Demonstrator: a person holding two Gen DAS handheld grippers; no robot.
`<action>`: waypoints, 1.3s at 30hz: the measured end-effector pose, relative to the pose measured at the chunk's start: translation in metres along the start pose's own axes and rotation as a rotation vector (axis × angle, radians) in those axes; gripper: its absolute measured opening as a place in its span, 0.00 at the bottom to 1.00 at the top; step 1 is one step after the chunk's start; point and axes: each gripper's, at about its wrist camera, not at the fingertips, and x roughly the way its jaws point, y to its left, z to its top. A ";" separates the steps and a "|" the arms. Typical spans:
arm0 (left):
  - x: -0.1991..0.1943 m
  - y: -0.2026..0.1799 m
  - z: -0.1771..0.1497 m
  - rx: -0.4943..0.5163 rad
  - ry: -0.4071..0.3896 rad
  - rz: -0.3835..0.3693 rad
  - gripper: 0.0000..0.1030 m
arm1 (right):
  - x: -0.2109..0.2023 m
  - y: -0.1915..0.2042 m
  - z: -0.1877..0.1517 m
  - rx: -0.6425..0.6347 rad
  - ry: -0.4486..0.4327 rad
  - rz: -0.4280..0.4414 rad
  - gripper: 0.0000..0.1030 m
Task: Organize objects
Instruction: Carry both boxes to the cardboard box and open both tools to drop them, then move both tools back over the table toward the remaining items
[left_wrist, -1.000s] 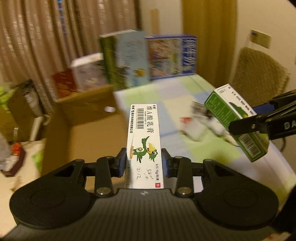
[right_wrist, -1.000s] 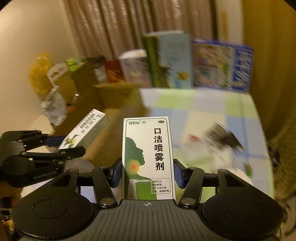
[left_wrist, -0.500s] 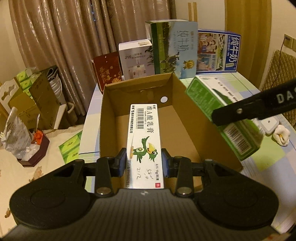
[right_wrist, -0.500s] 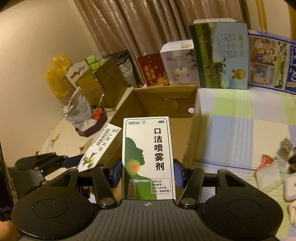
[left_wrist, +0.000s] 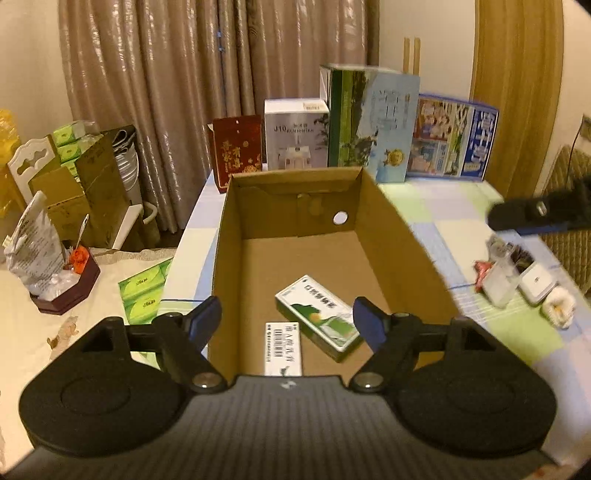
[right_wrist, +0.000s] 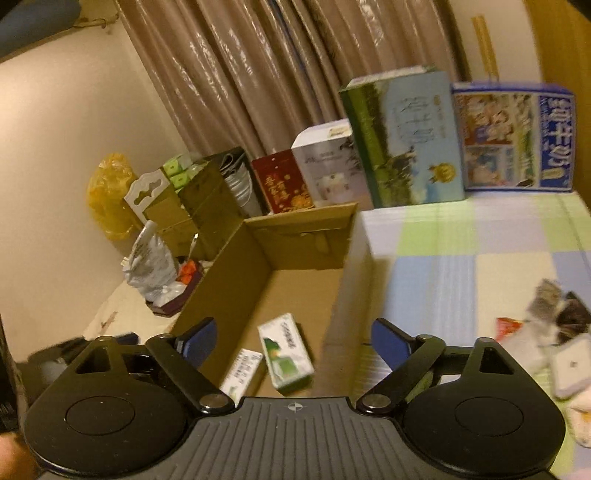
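An open cardboard box (left_wrist: 399, 236) (right_wrist: 229, 273) stands at the table's left edge. On its floor lie a green-and-white spray box (left_wrist: 317, 315) (right_wrist: 286, 356) and a narrow white medicine box (left_wrist: 283, 348) (right_wrist: 242, 373). My left gripper (left_wrist: 287, 321) is open and empty above the box's near end. My right gripper (right_wrist: 295, 339) is open and empty, over the box's right wall. In the left wrist view the right gripper's finger (left_wrist: 535, 216) shows at the right, over the table.
Tall cartons (left_wrist: 373, 122) and a blue milk carton (left_wrist: 450, 138) stand behind the box on the checkered tablecloth (right_wrist: 461, 266). Small packets and a white case (left_wrist: 517, 273) lie at the right. Clutter and cardboard boxes (left_wrist: 74, 192) sit off the table at the left.
Both grippers opened and let go of their boxes, which now lie on the cardboard box's floor. The right gripper has moved away to the right.
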 end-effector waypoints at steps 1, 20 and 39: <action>-0.007 -0.003 0.000 -0.008 -0.008 -0.004 0.74 | -0.009 -0.001 -0.003 -0.011 -0.010 -0.012 0.89; -0.107 -0.154 -0.015 0.069 -0.176 -0.216 0.99 | -0.187 -0.076 -0.122 -0.001 -0.121 -0.331 0.97; -0.004 -0.251 -0.033 0.092 -0.014 -0.263 0.99 | -0.179 -0.165 -0.137 0.004 -0.045 -0.458 0.97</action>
